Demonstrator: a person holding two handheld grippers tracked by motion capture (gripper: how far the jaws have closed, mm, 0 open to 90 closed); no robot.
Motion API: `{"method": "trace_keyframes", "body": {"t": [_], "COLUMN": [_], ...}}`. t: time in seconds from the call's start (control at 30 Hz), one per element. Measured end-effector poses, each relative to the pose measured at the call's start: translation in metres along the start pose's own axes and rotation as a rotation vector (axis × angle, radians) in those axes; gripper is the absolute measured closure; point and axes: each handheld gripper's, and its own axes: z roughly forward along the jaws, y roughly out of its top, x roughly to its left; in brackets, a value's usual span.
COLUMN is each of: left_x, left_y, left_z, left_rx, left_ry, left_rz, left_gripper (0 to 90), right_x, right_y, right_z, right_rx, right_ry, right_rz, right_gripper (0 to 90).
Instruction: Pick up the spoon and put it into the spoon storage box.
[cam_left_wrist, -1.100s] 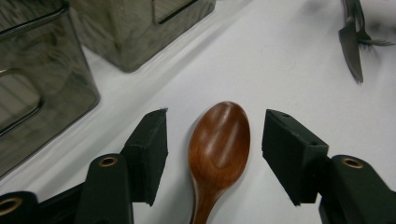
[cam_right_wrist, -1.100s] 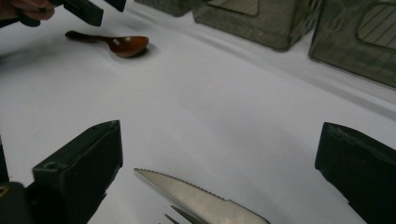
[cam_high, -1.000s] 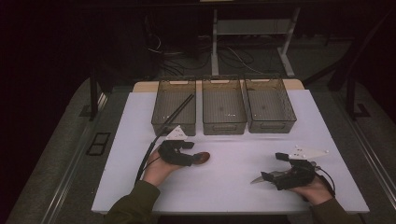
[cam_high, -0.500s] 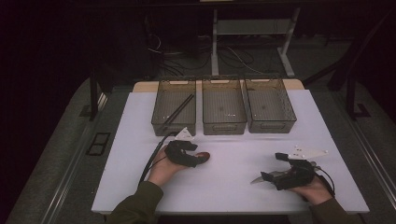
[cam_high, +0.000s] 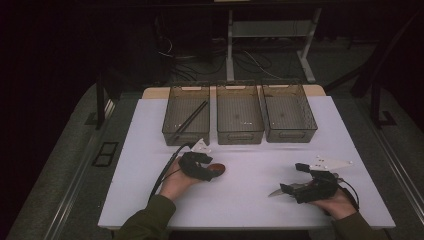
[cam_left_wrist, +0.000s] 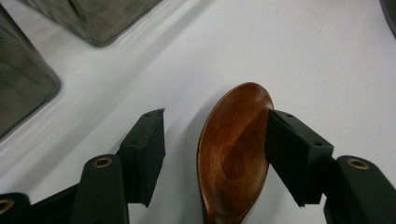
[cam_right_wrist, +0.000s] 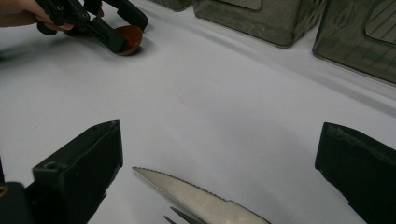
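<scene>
Spoon (cam_left_wrist: 236, 149): one, wooden, reddish-brown, lying on the white table (cam_high: 250, 200) at the left. It sits between the jaws of the left gripper (cam_left_wrist: 215, 154), well off centre. In the left gripper view one jaw's pad touches the rim of the bowl, while the other pad stands clear of it with bare table between. The jaws are apart, not clamped on the spoon. The bowl end reaches past the pads; the handle runs back under the gripper (hidden there). In the high view the bowl shows just right of the left gripper (cam_high: 197, 165), near the front of the bins.

Knife (cam_right_wrist: 196, 196): one, serrated steel blade, lying flat between the jaws of the right gripper (cam_right_wrist: 219, 163). Both pads stand well off the blade, jaws wide apart. Tip points away from the gripper body. In the high view the blade (cam_high: 280, 190) pokes out left of the right gripper (cam_high: 305, 187).

Fork (cam_right_wrist: 180, 215): one, tines just visible beside the knife at the lower edge of the right gripper view (the rest is cut off).

Bins (cam_high: 239, 112): three, smoky clear plastic, side by side along the far edge of the table. The left bin (cam_high: 172, 120) holds chopsticks (cam_high: 190, 121), dark, laid diagonally.

Grippers: two, one per hand, both low over the table, well apart from each other.
</scene>
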Motion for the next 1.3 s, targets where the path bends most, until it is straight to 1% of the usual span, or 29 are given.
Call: {"method": "trace_keyframes", "body": {"t": [0.03,0.07,0.13,0.17,0.2,0.23,0.3,0.33,0.37,0.4,0.43,0.5,0.53,0.57,0.6,0.7,0.77,0.8,1.1,1.3], "left_x": [0.0,0.001,0.0,0.0,-0.001,-0.002,-0.002,-0.002,-0.002,-0.003,-0.004,-0.004,-0.006,-0.007,-0.006,-0.009,-0.009,-0.009,-0.013,-0.014], "left_y": [0.0,0.0,0.0,0.0,0.0,0.0,0.0,0.0,0.001,0.001,0.0,0.001,0.0,0.0,0.001,0.001,0.001,0.001,0.002,0.002], "left_z": [0.0,0.0,0.0,-0.001,-0.001,-0.001,-0.001,-0.001,-0.001,-0.001,-0.001,-0.001,-0.001,-0.001,-0.002,-0.001,-0.002,-0.002,-0.001,-0.001], "left_rx": [-0.001,0.0,0.003,0.007,0.006,0.007,0.009,0.012,0.012,0.01,0.01,0.02,0.022,0.023,0.028,0.031,0.037,0.036,0.051,0.056], "left_ry": [0.001,0.0,-0.002,-0.004,-0.009,-0.013,-0.016,-0.017,-0.017,-0.024,-0.028,-0.034,-0.038,-0.042,-0.045,-0.054,-0.058,-0.059,-0.03,-0.03], "left_rz": [0.001,0.017,0.023,0.033,0.022,0.023,0.038,0.056,0.064,0.066,0.055,0.091,0.079,0.085,0.105,0.1,0.114,0.127,0.147,0.149], "left_gripper": [38.2,38.9,40.9,41.8,43.3,44.5,46.5,47.3,48.2,49.6,50.4,52.5,54.1,55.4,57.0,61.8,63.8,65.4,72.9,78.4], "right_x": [0.0,0.0,0.0,0.0,0.0,0.0,0.0,-0.001,-0.001,-0.001,-0.001,-0.001,-0.001,-0.001,-0.001,-0.001,-0.001,-0.001,-0.001,-0.001], "right_y": [0.0,0.0,0.0,0.0,0.0,0.0,0.0,0.0,0.0,0.0,0.0,0.0,0.0,0.0,0.0,0.0,0.0,0.0,0.0,0.0], "right_z": [0.0,0.0,0.0,0.0,-0.001,-0.001,-0.001,-0.001,-0.001,-0.001,-0.002,-0.002,-0.002,-0.002,-0.002,-0.002,-0.002,-0.002,-0.002,-0.003], "right_rx": [0.0,-0.001,-0.002,-0.002,-0.003,-0.003,-0.005,-0.006,-0.007,-0.006,-0.007,-0.007,-0.008,-0.008,-0.009,-0.009,-0.009,-0.01,-0.009,-0.01], "right_ry": [0.0,-0.001,0.0,0.0,0.0,0.0,-0.002,-0.003,-0.003,-0.003,-0.003,-0.004,-0.004,-0.004,-0.003,-0.003,-0.003,-0.003,-0.003,-0.003], "right_rz": [0.0,0.0,-0.001,-0.002,-0.001,0.0,0.002,0.002,0.002,0.004,0.004,0.004,0.004,0.004,0.004,0.002,0.002,0.002,0.001,0.001], "right_gripper": [1.1,1.1,1.1,1.1,1.1,1.1,1.1,1.1,1.1,1.1,1.1,1.1,1.1,1.1,1.1,1.1,1.1,1.1,1.1,1.1]}}
